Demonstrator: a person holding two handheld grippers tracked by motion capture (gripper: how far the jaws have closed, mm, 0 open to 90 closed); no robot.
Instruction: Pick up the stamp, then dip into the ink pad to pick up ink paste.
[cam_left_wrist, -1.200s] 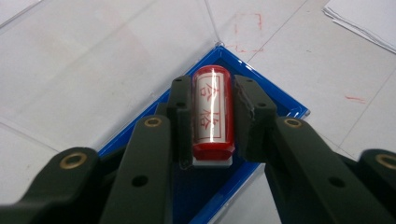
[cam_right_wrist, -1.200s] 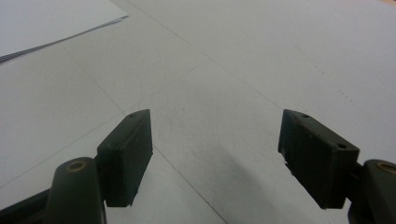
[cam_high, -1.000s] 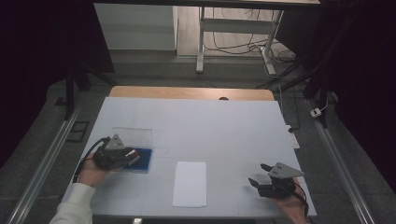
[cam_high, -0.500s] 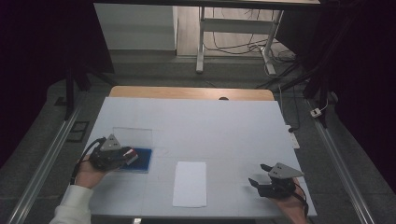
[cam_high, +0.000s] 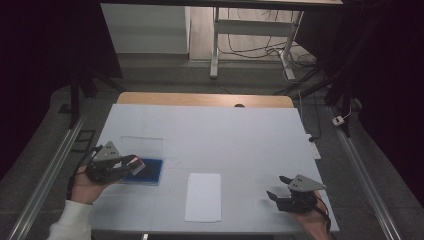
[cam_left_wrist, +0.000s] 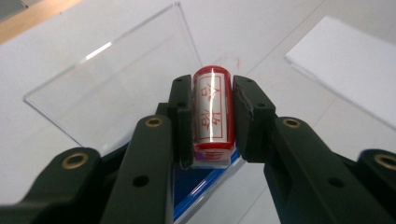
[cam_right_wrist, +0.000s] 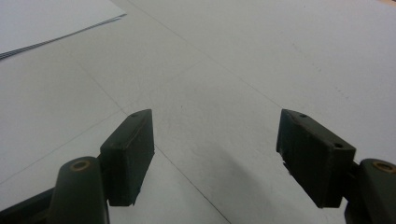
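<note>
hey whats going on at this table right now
A person at a white table works a hand-held gripper in each hand. The left hand-held gripper is clamped on a red stamp, holding it above a blue ink pad whose clear lid stands open. The right hand-held gripper is open with nothing between its jaws, low over bare table. A white sheet of paper lies flat between the two hands.

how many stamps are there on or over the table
1. The red stamp is held in the left gripper, just above the blue ink pad near the table's left edge. None shows elsewhere.
</note>
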